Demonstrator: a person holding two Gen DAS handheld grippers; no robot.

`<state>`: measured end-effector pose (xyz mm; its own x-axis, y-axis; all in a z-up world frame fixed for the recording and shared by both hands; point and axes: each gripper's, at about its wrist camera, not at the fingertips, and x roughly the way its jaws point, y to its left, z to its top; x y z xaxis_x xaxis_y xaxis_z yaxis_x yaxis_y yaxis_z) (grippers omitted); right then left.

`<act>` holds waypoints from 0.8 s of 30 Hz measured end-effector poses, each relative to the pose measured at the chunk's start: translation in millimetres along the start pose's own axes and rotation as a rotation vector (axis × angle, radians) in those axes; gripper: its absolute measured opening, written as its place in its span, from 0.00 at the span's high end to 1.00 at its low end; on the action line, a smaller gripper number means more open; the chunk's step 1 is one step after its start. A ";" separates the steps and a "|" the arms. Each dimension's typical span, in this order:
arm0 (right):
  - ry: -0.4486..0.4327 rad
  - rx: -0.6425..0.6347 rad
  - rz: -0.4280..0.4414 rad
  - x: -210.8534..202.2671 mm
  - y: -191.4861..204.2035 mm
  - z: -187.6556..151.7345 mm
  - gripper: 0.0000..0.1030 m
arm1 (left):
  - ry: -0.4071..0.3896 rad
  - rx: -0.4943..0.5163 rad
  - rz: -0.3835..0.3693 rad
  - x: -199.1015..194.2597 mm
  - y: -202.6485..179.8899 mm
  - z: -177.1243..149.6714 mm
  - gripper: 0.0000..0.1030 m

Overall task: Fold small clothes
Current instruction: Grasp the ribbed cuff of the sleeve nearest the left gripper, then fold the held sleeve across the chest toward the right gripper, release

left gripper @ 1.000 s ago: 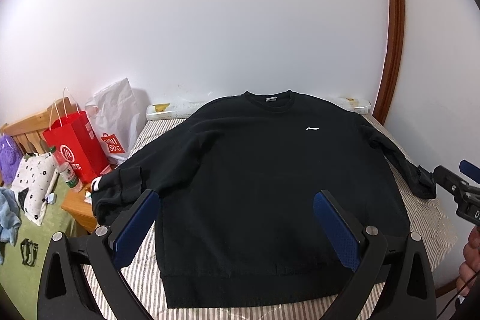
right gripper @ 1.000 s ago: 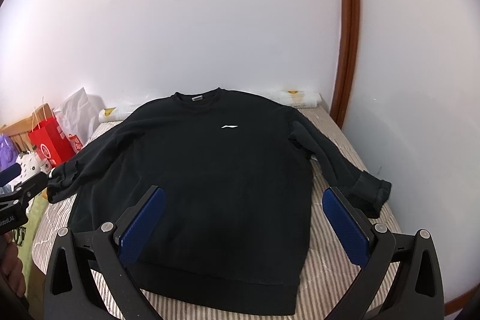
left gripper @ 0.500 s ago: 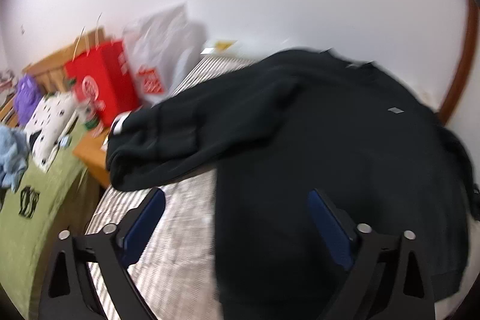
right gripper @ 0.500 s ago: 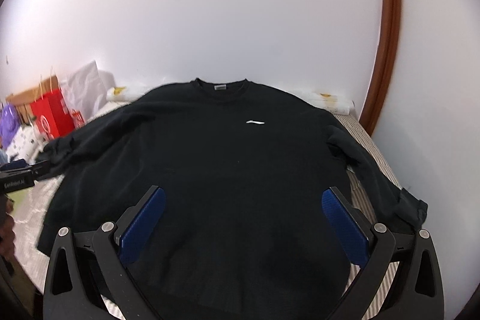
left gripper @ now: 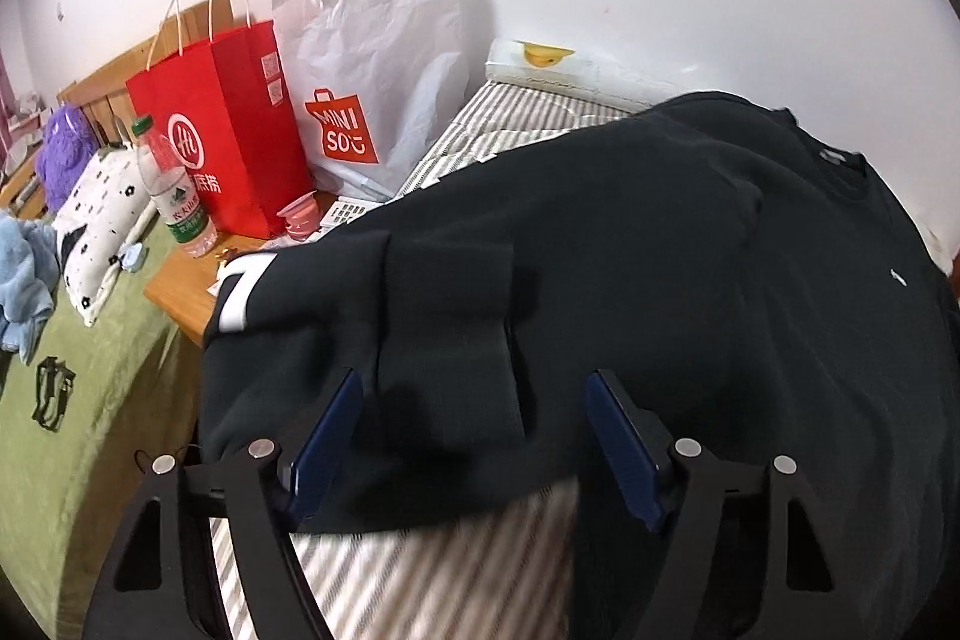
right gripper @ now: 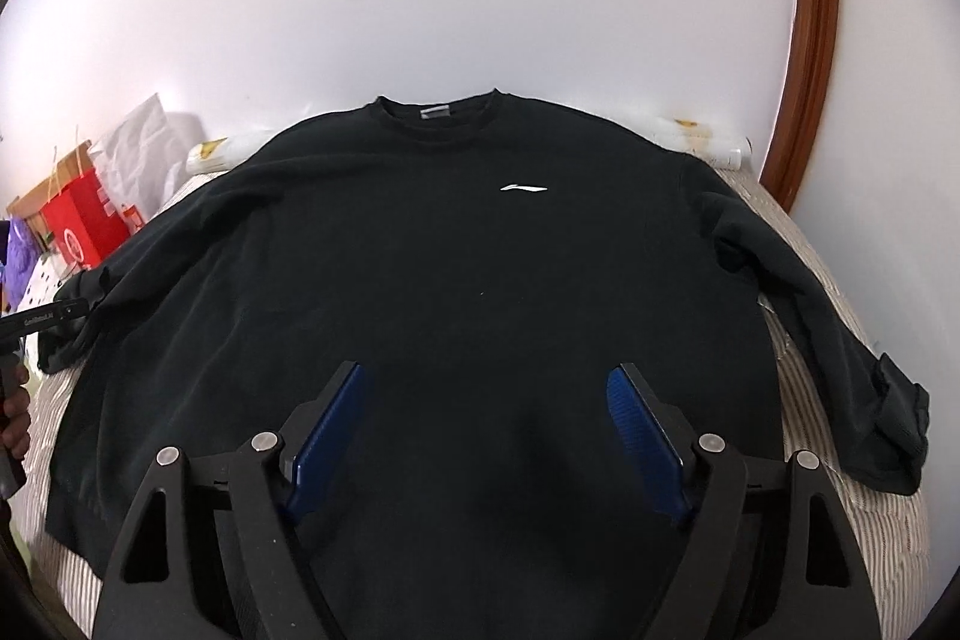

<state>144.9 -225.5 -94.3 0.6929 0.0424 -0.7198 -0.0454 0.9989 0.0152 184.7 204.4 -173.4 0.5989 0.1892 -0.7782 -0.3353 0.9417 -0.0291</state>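
A black sweatshirt (right gripper: pixel 456 268) with a small white chest logo lies flat, front up, on a striped bed (right gripper: pixel 798 250). My left gripper (left gripper: pixel 474 388) is open, its blue pads on either side of the left sleeve's cuff end (left gripper: pixel 444 316) at the bed's left edge. My right gripper (right gripper: pixel 486 382) is open and hovers over the lower body of the sweatshirt. The right sleeve (right gripper: pixel 840 340) runs down the bed's right side. The left gripper also shows at the left edge of the right wrist view (right gripper: pixel 42 319).
Left of the bed a wooden nightstand (left gripper: pixel 180 292) holds a red paper bag (left gripper: pixel 228 124), a white Miniso bag (left gripper: pixel 372 64) and a water bottle (left gripper: pixel 171 184). A green-covered surface (left gripper: pixel 78 400) lies further left. A brown door frame (right gripper: pixel 810 28) stands at the right.
My left gripper has swung left and come down to the left sleeve's cuff. My right gripper has moved forward and lower over the sweatshirt's body. Both stay open.
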 end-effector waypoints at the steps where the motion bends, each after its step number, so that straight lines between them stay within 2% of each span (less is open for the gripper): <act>1: 0.004 0.004 0.000 4.6 -1.5 2.2 0.21 | 0.012 -0.010 0.003 7.3 1.8 3.0 0.27; 4: 0.018 -0.001 -0.001 17.0 -2.6 7.9 0.21 | 0.061 -0.020 0.016 29.7 4.0 4.9 0.27; 5: 0.021 -0.004 0.000 21.6 -2.3 10.3 0.21 | 0.068 -0.008 0.029 35.6 2.6 4.1 0.21; 7: 0.021 -0.014 0.006 30.5 -1.0 16.7 0.21 | 0.058 0.040 0.047 39.7 -5.0 1.4 0.16; 11: 0.011 -0.020 0.015 43.5 -0.4 32.1 0.21 | 0.039 0.048 0.077 38.9 -8.7 0.0 0.17; 12: 0.007 -0.020 0.020 48.2 -1.0 38.0 0.21 | 0.037 0.050 0.080 37.2 -8.0 0.0 0.21; 14: -0.006 -0.019 0.026 55.2 -2.5 47.7 0.21 | 0.016 0.070 0.109 32.7 -6.1 -0.2 0.45; 15: -0.017 -0.017 0.027 60.1 -4.5 54.2 0.21 | 0.012 0.074 0.097 30.3 -4.0 -0.7 0.46; 16: -0.025 -0.016 0.032 64.9 -6.9 59.4 0.21 | 0.008 0.072 0.088 27.8 -1.9 -1.0 0.52; 17: -0.029 -0.015 0.037 68.8 -9.1 63.0 0.21 | 0.004 0.072 0.092 26.5 -0.4 -0.3 0.63; 19: -0.034 -0.006 0.045 79.2 -14.5 68.9 0.21 | -0.012 0.069 0.066 16.1 1.5 2.4 0.79; 20: -0.033 0.000 0.048 84.7 -17.4 70.0 0.21 | -0.023 0.065 0.067 9.8 0.7 5.0 0.83; 24: -0.004 0.012 0.061 101.7 -25.8 61.2 0.21 | -0.070 0.053 0.061 -7.0 -11.7 17.4 0.85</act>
<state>260.6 -245.6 -125.4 0.6917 0.1035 -0.7148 -0.0792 0.9946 0.0674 197.1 196.9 -156.8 0.6283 0.2638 -0.7319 -0.3347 0.9409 0.0518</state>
